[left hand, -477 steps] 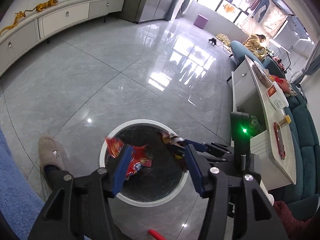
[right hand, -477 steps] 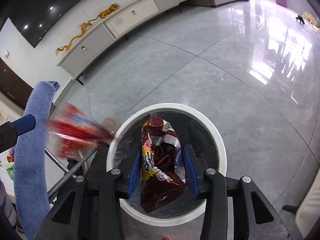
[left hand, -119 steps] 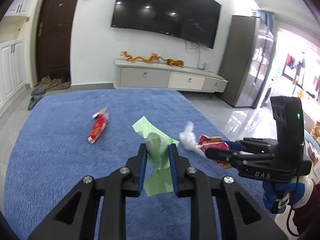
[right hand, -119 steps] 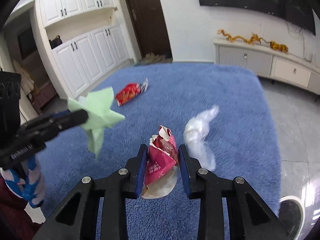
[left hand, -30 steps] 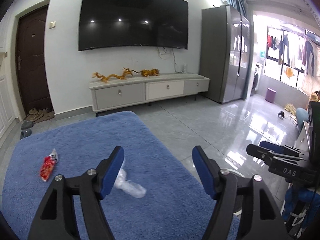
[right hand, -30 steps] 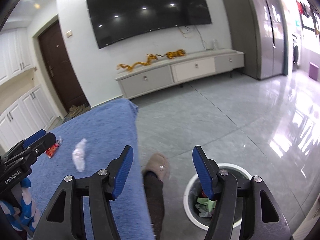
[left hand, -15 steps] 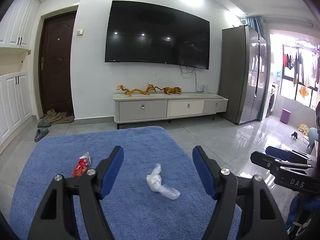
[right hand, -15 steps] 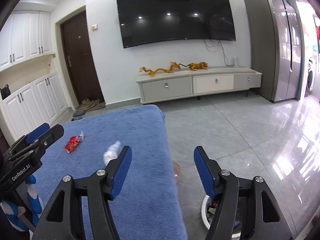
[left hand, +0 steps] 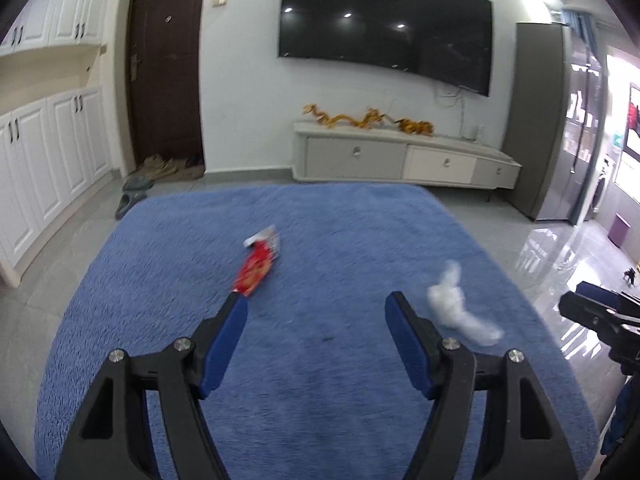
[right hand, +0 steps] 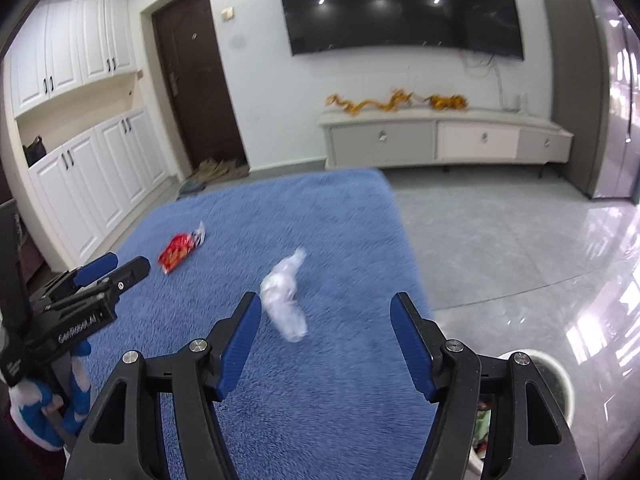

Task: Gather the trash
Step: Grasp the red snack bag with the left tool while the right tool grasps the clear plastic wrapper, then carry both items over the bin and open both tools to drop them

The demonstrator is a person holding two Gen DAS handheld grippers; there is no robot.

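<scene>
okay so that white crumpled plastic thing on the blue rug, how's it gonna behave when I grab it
The crumpled plastic looks thin and translucent, so probably very light and floppy, collapsing between the fingers. Lying loose on the shaggy rug, it may skid if nudged.

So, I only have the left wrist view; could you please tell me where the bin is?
Observer: The bin stands on the tiles past the rug's right edge, partly hidden behind the right gripper.
Operator: Is that gripper holding anything?
Observer: No, its jaws are wide open and empty.
Operator: What is nearest to it?
Observer: The white wrapper, lying on the rug just beyond its left fingertip.
</scene>
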